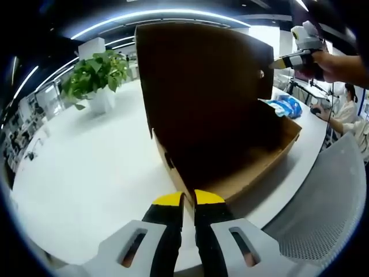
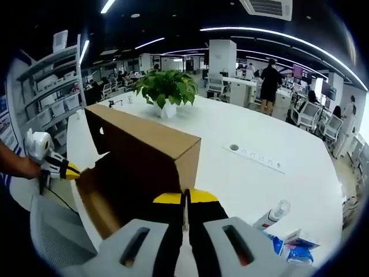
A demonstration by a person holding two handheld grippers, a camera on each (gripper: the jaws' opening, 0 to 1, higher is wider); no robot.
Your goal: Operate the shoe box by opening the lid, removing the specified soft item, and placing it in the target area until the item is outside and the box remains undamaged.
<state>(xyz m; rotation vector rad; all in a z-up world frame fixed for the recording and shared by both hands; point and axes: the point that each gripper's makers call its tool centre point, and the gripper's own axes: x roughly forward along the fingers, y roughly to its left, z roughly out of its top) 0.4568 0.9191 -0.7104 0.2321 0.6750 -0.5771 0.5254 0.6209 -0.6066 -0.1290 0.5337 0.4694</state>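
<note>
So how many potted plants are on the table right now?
1. The potted plant stands on the white table beyond the open shoe box; in the left gripper view it sits to the box's left. The raised lid could hide others.

a potted plant [image 2: 167, 92] stands on the white table [image 2: 277, 156].

We're in an open-plan office: long white table [image 2: 277, 144], desks w/ staff [image 2: 268, 81], shelving [image 2: 55, 86], strip lights [image 2: 277, 36].
</note>
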